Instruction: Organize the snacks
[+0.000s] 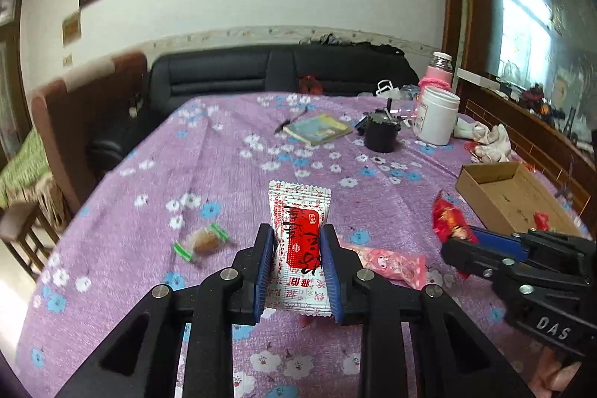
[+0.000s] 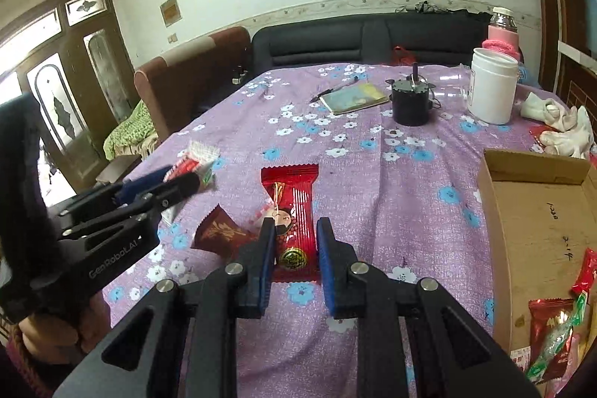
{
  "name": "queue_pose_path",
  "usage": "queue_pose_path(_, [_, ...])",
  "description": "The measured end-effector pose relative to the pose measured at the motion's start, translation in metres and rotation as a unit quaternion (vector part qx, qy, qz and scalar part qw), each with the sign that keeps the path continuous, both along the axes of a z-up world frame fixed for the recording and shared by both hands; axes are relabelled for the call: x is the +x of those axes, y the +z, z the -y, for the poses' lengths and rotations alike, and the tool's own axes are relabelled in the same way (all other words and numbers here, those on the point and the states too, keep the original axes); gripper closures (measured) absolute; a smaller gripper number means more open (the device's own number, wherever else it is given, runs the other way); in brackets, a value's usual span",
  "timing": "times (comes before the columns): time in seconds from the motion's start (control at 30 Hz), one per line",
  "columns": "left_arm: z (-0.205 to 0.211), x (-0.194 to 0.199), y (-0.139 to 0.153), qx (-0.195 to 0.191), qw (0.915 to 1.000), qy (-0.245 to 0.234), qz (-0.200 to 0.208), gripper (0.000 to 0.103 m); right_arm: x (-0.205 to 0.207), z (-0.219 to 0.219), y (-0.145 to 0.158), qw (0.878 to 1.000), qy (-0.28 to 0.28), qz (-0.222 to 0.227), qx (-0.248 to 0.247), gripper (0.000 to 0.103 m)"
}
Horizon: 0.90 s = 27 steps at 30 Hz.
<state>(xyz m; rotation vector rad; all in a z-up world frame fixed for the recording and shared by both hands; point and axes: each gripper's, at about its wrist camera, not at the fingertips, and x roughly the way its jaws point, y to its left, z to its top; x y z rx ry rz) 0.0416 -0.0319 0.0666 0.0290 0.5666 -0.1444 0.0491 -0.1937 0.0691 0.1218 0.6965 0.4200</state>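
Observation:
My left gripper (image 1: 297, 237) is shut on a white snack packet with a red label (image 1: 299, 234), held above the purple flowered tablecloth (image 1: 149, 211); it also shows in the right wrist view (image 2: 186, 174). My right gripper (image 2: 294, 234) is shut on a red snack packet (image 2: 293, 211); in the left wrist view the right gripper (image 1: 457, 241) holds the red packet (image 1: 446, 217) beside the cardboard box (image 1: 500, 189). The box (image 2: 522, 219) holds several snack packets (image 2: 552, 327) at its near end.
On the cloth lie a green-ended candy (image 1: 203, 241), a pink packet (image 1: 391, 263) and a dark red wrapper (image 2: 220, 230). Further back stand a notebook (image 1: 317, 129), a black round device (image 1: 380, 133), a white jar (image 1: 436, 114) and a white cloth (image 1: 485, 137).

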Motion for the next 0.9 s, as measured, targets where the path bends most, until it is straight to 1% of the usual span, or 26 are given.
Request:
queue_pose_path(0.03, [0.004, -0.003, 0.001, 0.010, 0.9999, 0.001, 0.011, 0.076, -0.007, 0.003, 0.002, 1.000, 0.000, 0.001, -0.002, 0.082])
queue_pose_path(0.1, [0.009, -0.008, 0.003, 0.024, 0.9993, 0.000, 0.029, 0.076, -0.010, 0.004, 0.002, 1.000, -0.008, 0.007, -0.006, 0.082])
queue_pose_path(0.27, [0.013, -0.013, 0.008, 0.040, 0.9978, 0.004, 0.052, 0.076, -0.009, 0.014, 0.003, 1.000, -0.020, 0.006, 0.004, 0.082])
queue_pose_path(0.9, [0.016, -0.018, 0.009, 0.060, 0.9954, 0.016, 0.073, 0.076, -0.009, 0.030, 0.007, 0.999, -0.045, 0.006, 0.010, 0.082])
